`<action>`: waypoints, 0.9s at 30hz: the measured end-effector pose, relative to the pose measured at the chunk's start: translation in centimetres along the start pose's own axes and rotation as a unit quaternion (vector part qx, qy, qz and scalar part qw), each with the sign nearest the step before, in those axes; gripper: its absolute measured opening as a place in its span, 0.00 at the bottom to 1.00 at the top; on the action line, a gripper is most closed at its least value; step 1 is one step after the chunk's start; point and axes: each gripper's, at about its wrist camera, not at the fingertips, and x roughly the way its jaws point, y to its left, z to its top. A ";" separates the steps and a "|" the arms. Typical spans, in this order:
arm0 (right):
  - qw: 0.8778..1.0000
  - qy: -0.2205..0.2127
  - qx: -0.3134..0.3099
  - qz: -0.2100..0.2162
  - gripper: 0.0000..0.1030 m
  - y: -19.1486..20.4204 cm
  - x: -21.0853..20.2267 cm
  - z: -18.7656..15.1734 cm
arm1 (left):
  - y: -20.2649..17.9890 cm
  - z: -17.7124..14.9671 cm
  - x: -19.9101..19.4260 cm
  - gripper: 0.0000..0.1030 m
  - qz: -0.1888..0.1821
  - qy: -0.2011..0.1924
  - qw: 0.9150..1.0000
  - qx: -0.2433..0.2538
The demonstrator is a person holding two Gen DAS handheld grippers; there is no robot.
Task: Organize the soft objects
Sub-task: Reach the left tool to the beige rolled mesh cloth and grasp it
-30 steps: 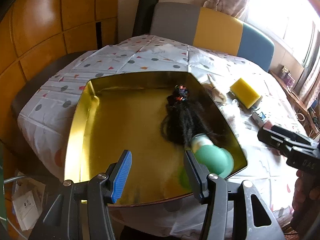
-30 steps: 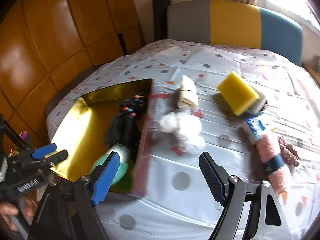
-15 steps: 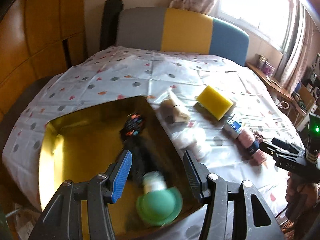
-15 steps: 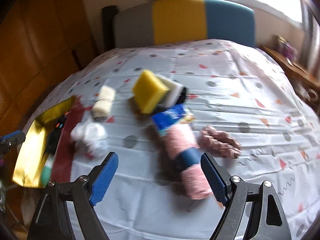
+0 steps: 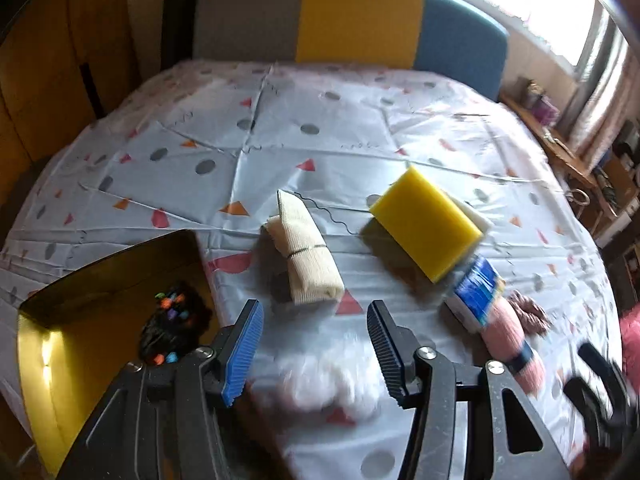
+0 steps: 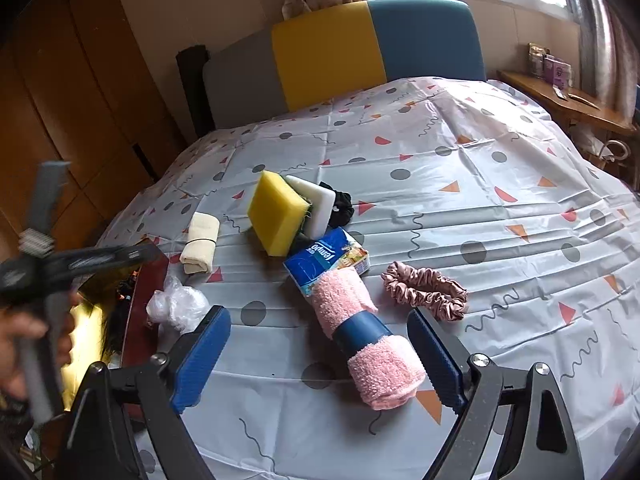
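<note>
My left gripper (image 5: 316,344) hangs over a white crumpled wad (image 5: 328,376) beside the gold tray (image 5: 100,280). Its jaws are opening and nothing is pressed between them. A black hairpiece with coloured beads (image 5: 176,324) lies in the tray. My right gripper (image 6: 318,354) hovers over a rolled pink towel with a blue band (image 6: 368,340). Those jaws are opening too, and the towel lies between the fingers, apart from both pads. The left gripper (image 6: 68,264) shows blurred at the left of the right wrist view.
On the spotted tablecloth (image 6: 480,200) lie a beige rolled bandage (image 5: 308,260), a yellow sponge (image 5: 428,220) on a white sponge (image 6: 316,204), a black scrunchie (image 6: 342,206), a blue tissue pack (image 6: 324,260) and a pink satin scrunchie (image 6: 424,290). A padded bench back (image 6: 340,52) stands behind.
The left gripper swung right from above the tray to over the white wad and widened. The right gripper swung right from the tray's edge to the pink towel and widened.
</note>
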 end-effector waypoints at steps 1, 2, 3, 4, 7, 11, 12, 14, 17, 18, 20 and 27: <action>1.000 0.001 0.000 0.002 0.89 0.1 0.0 0.0 | -0.2 0.6 1.2 0.65 -0.001 0.010 1.000 -0.002; 1.000 0.002 0.000 0.003 0.89 0.1 0.0 -0.1 | -0.2 0.9 2.0 0.67 0.001 0.016 1.000 -0.005; 1.000 0.003 -0.001 0.005 0.90 0.2 0.1 -0.1 | -0.3 1.2 2.8 0.67 0.004 0.022 1.000 -0.008; 1.000 0.005 -0.001 0.006 0.90 0.3 0.2 -0.1 | -0.3 1.7 3.9 0.68 0.007 0.030 0.999 -0.012; 1.000 0.007 -0.006 0.012 0.90 0.5 0.3 -0.1 | -0.1 2.5 6.4 0.78 0.019 0.050 0.998 -0.017; 1.000 0.010 -0.007 0.021 0.91 0.7 0.3 -0.1 | 0.5 3.3 8.8 0.78 0.029 0.067 0.997 -0.034; 1.000 0.010 -0.007 0.023 0.91 0.7 0.3 -0.1 | 0.4 3.5 9.0 0.78 0.034 0.064 0.997 -0.031; 1.000 0.012 -0.006 0.025 0.91 0.7 0.4 -0.1 | 0.3 3.8 9.6 0.76 0.035 0.067 0.997 -0.033; 1.000 0.011 -0.012 0.023 0.91 0.9 0.4 -0.1 | -0.5 4.0 10.3 0.37 0.082 0.066 0.994 -0.002; 1.000 0.010 -0.014 0.021 0.91 0.9 0.4 -0.1 | -0.7 3.9 10.6 0.38 0.073 0.072 0.995 0.010; 1.000 0.009 -0.017 0.018 0.91 1.0 0.5 -0.2 | -0.8 3.7 10.5 0.36 0.070 0.069 0.995 0.016; 1.000 0.019 -0.016 0.005 0.91 0.6 1.0 -0.3 | -1.7 2.4 5.4 0.35 0.036 0.011 0.999 0.038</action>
